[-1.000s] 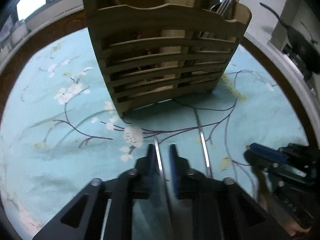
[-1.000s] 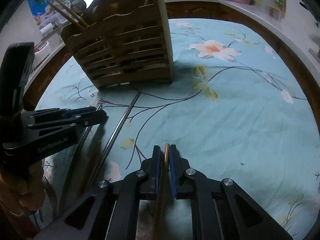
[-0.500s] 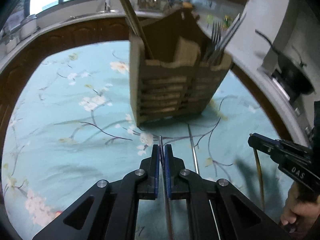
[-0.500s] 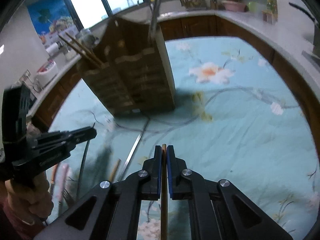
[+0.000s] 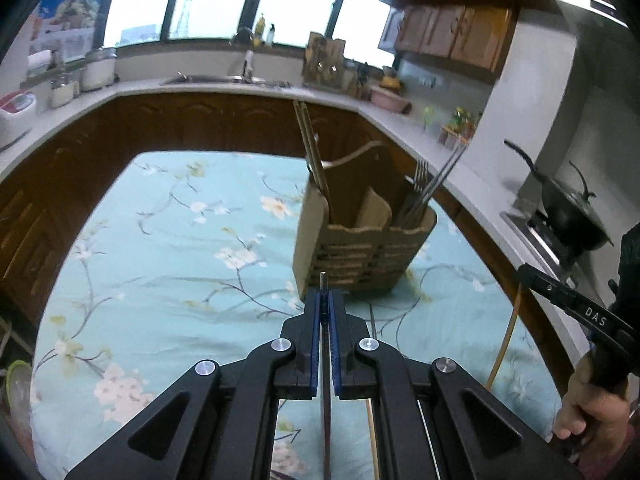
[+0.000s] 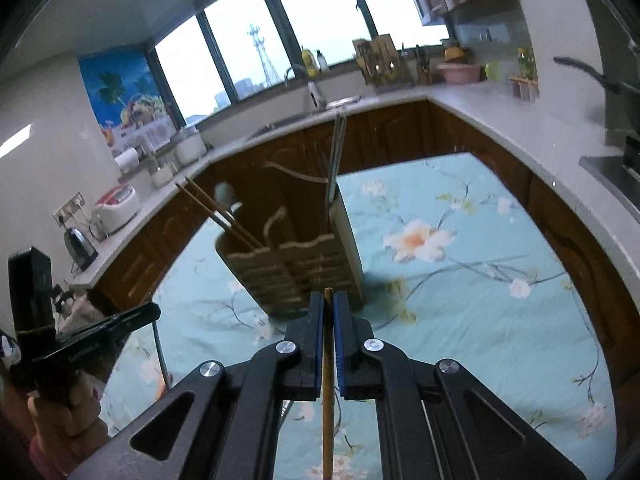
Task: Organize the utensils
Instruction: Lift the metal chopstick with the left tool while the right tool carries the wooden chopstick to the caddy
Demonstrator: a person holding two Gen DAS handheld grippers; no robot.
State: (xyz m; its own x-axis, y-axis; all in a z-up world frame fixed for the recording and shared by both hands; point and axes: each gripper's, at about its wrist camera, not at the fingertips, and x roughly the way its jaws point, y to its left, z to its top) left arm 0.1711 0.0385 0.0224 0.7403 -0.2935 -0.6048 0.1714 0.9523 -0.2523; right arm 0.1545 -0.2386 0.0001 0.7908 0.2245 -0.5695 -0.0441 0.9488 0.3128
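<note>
Two claws in play: the left claw (image 5: 325, 300) is clamped on one metal chopstick (image 5: 326, 400) and the right claw (image 6: 328, 304) is pinched tight on one wooden chopstick (image 6: 327, 400), both held up in the air in front of the single wooden utensil caddy (image 5: 360, 248) standing on the floral-cloth bench (image 5: 168, 264). Inside that caddy I count two wooden chopsticks (image 5: 314, 160) in its left slot and one fork plus a few metal sticks (image 5: 424, 192) in the right slot. Only readable writing is "DAS" on the side of the right claw, off to the caddy's right in the left wrist view.
</note>
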